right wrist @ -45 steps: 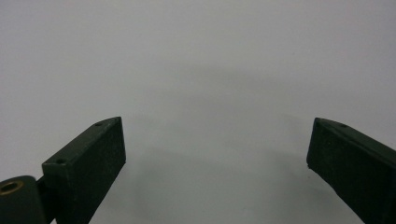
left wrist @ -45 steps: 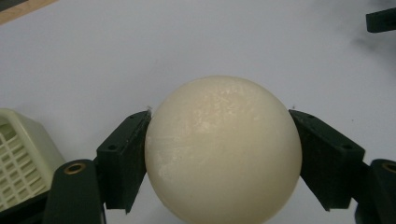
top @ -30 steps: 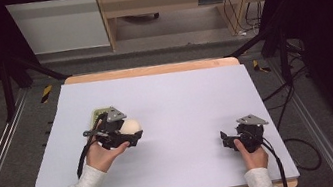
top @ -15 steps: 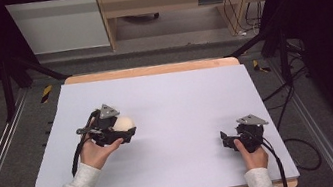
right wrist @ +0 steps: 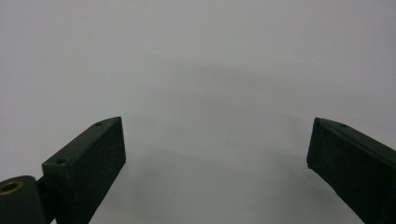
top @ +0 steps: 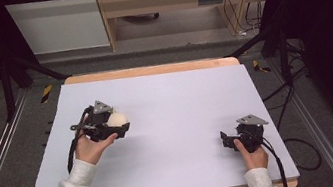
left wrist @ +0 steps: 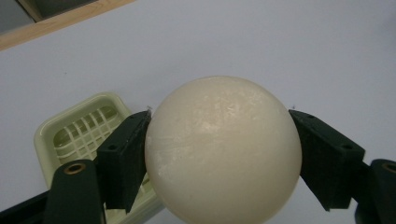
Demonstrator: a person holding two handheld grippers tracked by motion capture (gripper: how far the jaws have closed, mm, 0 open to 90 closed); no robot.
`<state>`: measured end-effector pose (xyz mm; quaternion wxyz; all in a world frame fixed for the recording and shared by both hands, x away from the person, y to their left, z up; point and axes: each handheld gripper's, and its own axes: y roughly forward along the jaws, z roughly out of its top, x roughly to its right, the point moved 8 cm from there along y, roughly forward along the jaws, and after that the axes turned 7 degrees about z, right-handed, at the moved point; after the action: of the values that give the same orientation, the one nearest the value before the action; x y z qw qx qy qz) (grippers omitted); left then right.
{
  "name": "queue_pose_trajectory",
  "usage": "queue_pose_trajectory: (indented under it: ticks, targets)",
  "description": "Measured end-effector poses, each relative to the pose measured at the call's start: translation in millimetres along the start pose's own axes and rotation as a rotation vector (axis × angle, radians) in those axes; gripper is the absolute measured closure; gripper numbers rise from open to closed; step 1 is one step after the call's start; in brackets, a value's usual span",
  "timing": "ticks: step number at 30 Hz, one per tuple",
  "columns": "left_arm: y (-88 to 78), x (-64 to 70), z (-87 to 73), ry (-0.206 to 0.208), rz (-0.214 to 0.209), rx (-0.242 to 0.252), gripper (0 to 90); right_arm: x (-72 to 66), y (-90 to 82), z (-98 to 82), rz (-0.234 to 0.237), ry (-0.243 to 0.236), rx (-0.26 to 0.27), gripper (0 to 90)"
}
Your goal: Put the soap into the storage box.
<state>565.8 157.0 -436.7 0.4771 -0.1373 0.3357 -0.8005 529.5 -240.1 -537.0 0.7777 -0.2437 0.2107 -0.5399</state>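
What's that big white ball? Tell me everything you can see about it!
The ball is round and cream-white, smooth with a slight shine and faint scuffs. It looks hard, maybe plastic or wax, though that is hard to tell. The left gripper has its two black jaws pressed on the ball's left and right sides. From above, the ball sits at the gripper's tip over the left part of the table. A pale green tray lies behind it.

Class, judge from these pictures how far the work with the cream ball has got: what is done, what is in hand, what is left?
Done: the left gripper is clamped on the cream ball. In hand: it holds the ball over the table, with the pale green slatted tray just behind. Left: probably setting the ball down, perhaps in that tray. The right gripper is open with nothing between its jaws.
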Motion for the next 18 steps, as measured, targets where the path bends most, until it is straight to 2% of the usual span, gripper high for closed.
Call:
queue_pose_trajectory:
  ticks: [18]
  targets:
    - [9.2,-17.5,-1.3,-0.033,0.031,-0.013,24.2,-0.1,0.0,0.1,0.0,-0.001,0.001,4.9]
